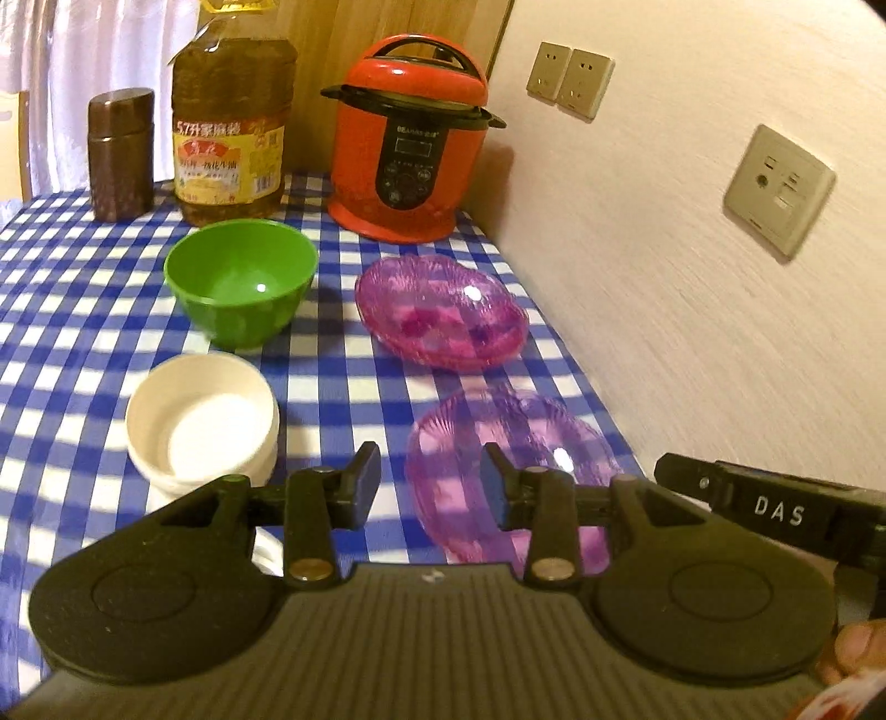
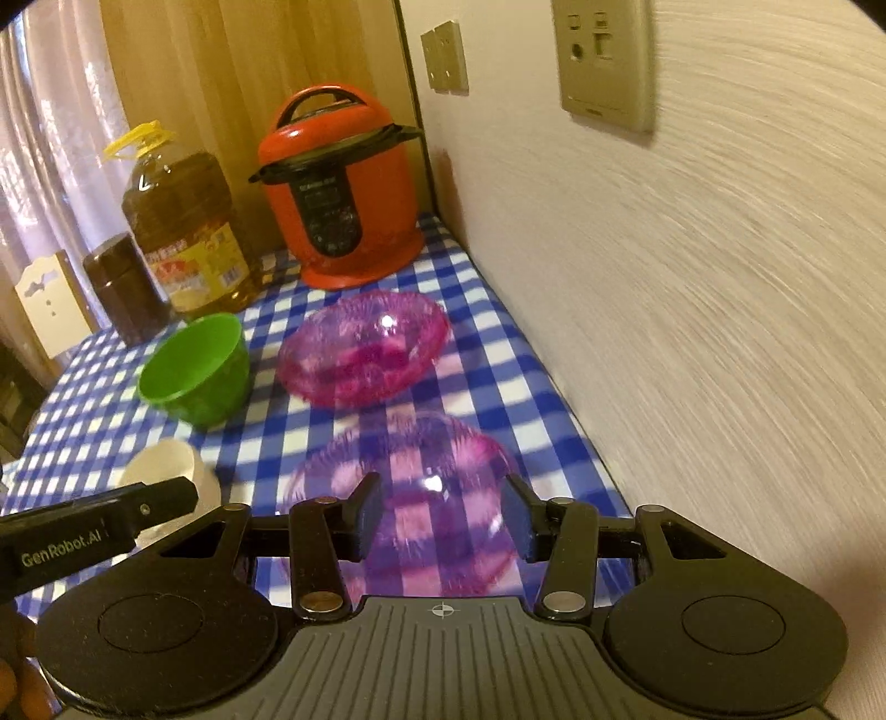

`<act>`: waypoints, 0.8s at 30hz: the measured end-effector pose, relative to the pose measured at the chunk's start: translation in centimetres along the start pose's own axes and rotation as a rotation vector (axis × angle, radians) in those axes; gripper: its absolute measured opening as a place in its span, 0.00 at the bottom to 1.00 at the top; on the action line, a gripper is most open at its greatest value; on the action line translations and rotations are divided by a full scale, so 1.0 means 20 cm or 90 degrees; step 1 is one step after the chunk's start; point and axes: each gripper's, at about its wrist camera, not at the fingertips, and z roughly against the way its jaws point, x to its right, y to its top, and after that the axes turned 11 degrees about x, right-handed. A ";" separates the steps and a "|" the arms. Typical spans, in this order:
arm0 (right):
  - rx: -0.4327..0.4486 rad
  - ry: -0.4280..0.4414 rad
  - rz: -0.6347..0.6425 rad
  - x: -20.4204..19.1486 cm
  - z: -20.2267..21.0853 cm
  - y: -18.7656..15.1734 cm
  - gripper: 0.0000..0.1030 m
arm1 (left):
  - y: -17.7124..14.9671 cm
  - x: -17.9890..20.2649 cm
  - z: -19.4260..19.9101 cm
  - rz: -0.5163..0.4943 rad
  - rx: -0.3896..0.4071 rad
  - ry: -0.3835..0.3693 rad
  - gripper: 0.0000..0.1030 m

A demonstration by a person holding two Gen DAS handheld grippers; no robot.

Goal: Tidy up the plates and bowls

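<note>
Both hand-held grippers — left [image 1: 431, 479], right [image 2: 443, 512] — hover, jaws apart and empty, above the near purple bowl [image 1: 515, 443].

Your table [image 1: 66, 310] carries a blue-and-white checked cloth and stands against a textured cream wall [image 1: 692, 288] with three beige socket plates [image 1: 778, 191]. Behind: wood panel [image 2: 232, 72], pale curtain [image 1: 83, 50].

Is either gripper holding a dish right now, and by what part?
No. Left gripper and right gripper are both open and empty above the near purple dish.
</note>
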 end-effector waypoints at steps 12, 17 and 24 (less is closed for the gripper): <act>-0.023 0.000 -0.034 0.11 0.12 -0.17 0.46 | -0.17 0.06 0.08 -0.006 -0.022 0.025 0.38; -0.026 0.001 -0.038 0.14 0.12 -0.19 0.46 | -0.21 0.07 0.07 0.004 -0.030 0.031 0.38; -0.031 -0.001 -0.044 0.17 0.10 -0.20 0.46 | -0.23 0.08 0.04 0.013 -0.038 0.039 0.38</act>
